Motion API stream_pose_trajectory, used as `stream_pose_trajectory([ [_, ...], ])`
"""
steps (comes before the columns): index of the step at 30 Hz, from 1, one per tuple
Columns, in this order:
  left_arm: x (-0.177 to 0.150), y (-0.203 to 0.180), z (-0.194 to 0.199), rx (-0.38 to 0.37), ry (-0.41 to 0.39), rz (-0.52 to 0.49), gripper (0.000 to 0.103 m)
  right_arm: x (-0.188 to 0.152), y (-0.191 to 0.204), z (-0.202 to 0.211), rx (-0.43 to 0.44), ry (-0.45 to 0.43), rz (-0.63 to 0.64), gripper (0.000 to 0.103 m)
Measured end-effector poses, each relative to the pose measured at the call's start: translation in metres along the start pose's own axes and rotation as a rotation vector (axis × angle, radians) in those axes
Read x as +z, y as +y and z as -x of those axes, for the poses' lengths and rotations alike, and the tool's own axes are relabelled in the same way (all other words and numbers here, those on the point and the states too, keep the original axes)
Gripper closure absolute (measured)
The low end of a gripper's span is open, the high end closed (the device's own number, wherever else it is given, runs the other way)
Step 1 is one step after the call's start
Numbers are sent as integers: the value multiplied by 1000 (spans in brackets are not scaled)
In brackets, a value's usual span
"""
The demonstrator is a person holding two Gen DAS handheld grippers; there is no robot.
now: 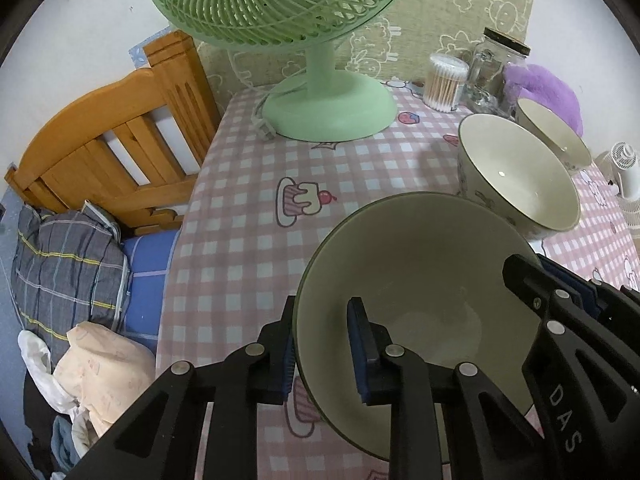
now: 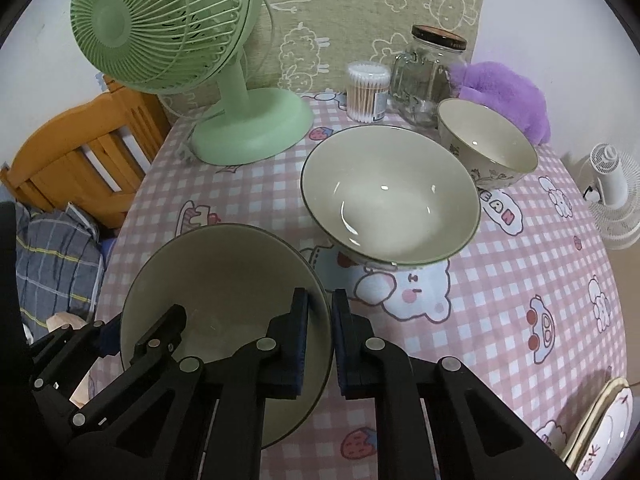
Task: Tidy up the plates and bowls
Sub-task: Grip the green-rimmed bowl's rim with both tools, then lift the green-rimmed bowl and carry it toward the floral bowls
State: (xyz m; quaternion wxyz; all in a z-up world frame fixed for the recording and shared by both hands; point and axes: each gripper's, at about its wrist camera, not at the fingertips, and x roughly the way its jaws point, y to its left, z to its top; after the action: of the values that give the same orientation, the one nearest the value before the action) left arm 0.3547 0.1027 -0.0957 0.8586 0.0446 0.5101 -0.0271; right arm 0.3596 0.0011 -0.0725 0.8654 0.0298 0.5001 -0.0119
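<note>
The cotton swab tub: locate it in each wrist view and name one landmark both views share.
Left wrist view: cotton swab tub upper right, against the glass jar, right of the green fan.
Right wrist view: upper centre, left of the jar.
Shared landmark: the green fan's round base.

Black claw (image 2: 320, 344) arms, silver rivets, blue pads (image 2: 301, 340), white "DAS" lettering.

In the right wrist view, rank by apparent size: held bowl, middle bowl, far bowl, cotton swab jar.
1. Held bowl, though nearness inflates it; possibly equal to the next.
2. Middle bowl.
3. Far bowl.
4. Cotton swab jar.
</note>
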Motion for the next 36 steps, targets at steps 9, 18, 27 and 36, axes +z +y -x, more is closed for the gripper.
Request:
stream_pose_trajectory([
  [9, -20, -7, 18, -24, 13, 0, 82, -18, -6, 20, -11, 30, -1, 88],
  [18, -49, -17, 47, -27, 9, 9, 82, -47, -16, 47, 2, 42, -1, 88],
  [27, -76, -31, 80, -7, 3, 34, 82, -73, -30, 81, 42, 39, 18, 88],
  [36, -110, -65, 103, 8, 36, 65, 82, -104, -62, 110, 67, 51, 56, 88],
])
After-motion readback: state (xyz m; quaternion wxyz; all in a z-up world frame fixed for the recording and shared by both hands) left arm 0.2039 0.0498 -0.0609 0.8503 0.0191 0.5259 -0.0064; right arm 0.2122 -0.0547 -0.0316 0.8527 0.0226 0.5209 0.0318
